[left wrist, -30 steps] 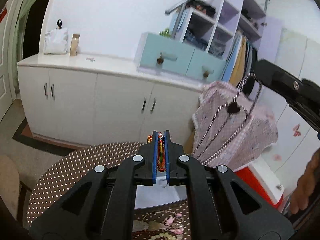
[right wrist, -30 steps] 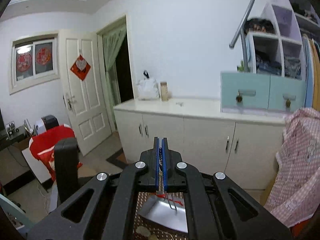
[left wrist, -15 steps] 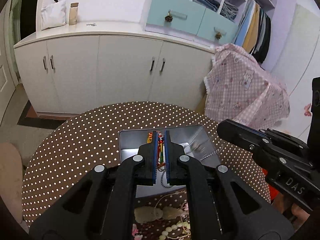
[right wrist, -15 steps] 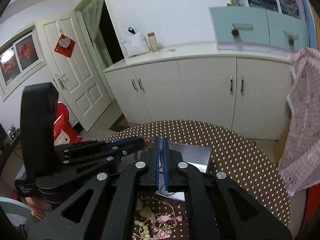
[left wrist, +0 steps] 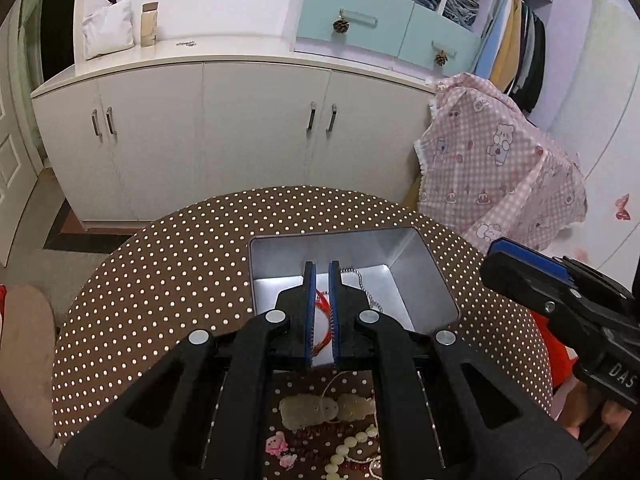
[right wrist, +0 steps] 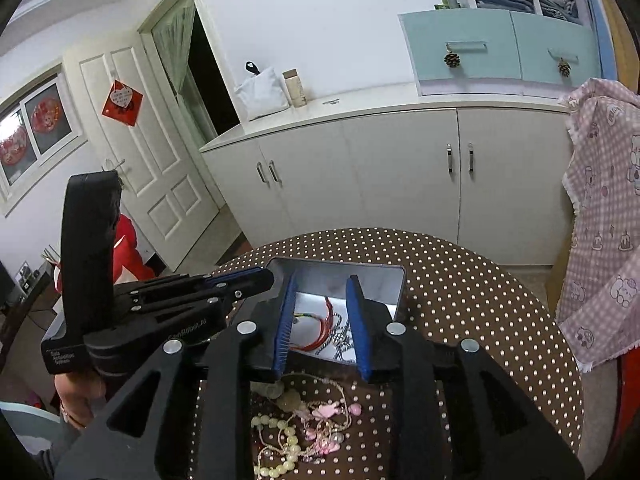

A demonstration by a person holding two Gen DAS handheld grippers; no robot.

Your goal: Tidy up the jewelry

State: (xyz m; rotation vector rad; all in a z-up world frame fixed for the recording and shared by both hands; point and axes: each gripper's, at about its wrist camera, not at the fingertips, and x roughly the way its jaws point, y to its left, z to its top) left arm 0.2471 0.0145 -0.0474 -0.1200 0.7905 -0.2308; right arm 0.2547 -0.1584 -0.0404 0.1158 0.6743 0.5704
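Observation:
A silver tin (left wrist: 424,248) (right wrist: 340,266) stands open on the table. My left gripper (left wrist: 322,268) hangs over its near edge, shut on a red cord bracelet (left wrist: 325,316). That bracelet (right wrist: 320,332) trails onto the tin floor. Just above the tin, the jaws of my right gripper (right wrist: 320,280) are opening. A silver chain (right wrist: 340,336) (left wrist: 362,284) lies loose on the tin floor below them, and neither pad presses it. A pile of beads, jade pieces and pink charms (right wrist: 304,420) (left wrist: 320,408) lies on the table in front of the tin.
The round table (left wrist: 160,280) wears a brown cloth with white dots. Behind it runs a white cabinet (left wrist: 240,120), and a pink checked cloth (left wrist: 500,168) hangs at the right. A person's hand (right wrist: 76,396) grips the left tool.
Both grippers came down and tilted toward the tin. The right jaws parted and the silver chain dropped into the tin. The left jaws stayed closed on the red cord.

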